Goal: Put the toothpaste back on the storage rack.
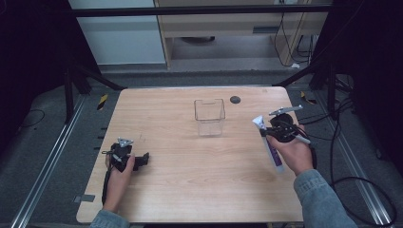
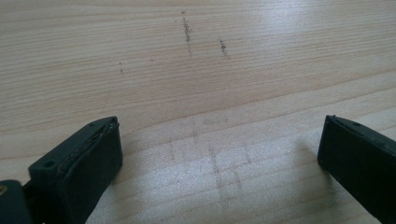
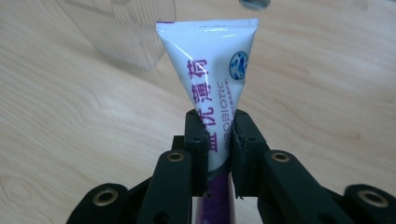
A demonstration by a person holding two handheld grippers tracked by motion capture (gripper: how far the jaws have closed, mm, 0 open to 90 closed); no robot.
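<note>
The right gripper (image 3: 218,140) pinches a white-and-purple toothpaste tube (image 3: 212,79) mid-body, lifted right of the clear plastic box (image 1: 209,116); the left gripper (image 1: 138,161) rests with its jaws wide apart, empty, on the wooden table (image 1: 190,180); the glossy tube could slide through that narrow hold and drop.

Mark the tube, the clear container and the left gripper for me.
White and purple toothpaste tube (image 3: 212,70): right gripper view, on its white printed upper body.
Clear plastic box (image 1: 209,124): high view, on its front wall.
Left gripper (image 1: 143,160): high view, at its open black jaws near the table's left edge.
</note>
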